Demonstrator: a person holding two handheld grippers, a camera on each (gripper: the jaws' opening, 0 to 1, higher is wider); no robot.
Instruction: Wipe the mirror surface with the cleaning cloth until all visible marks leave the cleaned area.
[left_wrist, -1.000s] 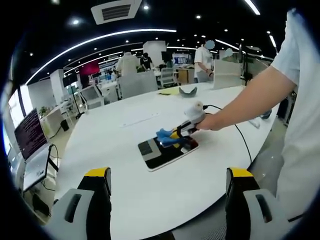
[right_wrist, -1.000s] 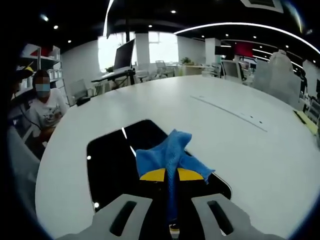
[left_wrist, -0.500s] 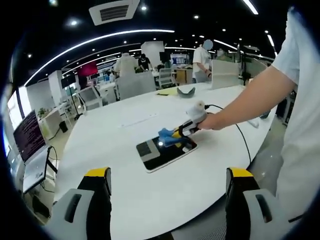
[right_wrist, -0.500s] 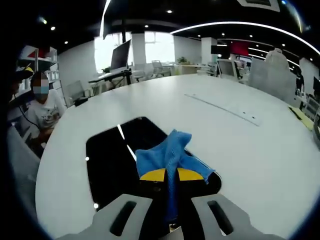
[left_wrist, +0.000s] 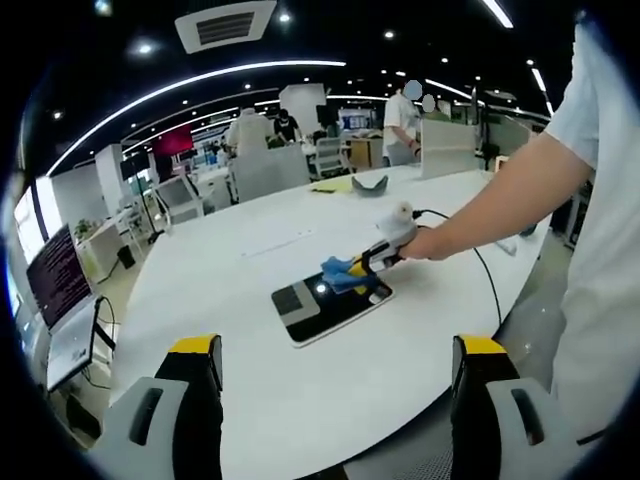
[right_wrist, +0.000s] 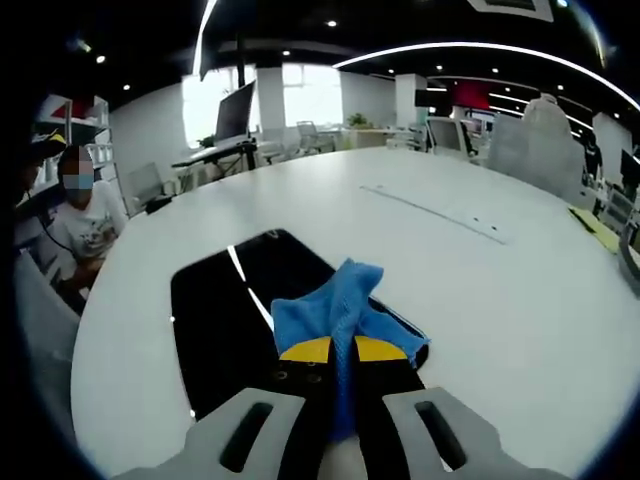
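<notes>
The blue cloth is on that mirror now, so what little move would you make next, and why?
Probably sweep the cloth farther across the mirror. The right gripper is shut on it at the mirror's near end, while most of the dark glass ahead lies uncovered. The left gripper hangs open, well back from the table.

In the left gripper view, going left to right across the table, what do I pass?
Mirror → blue cloth → right gripper → the person's hand holding it.
</notes>
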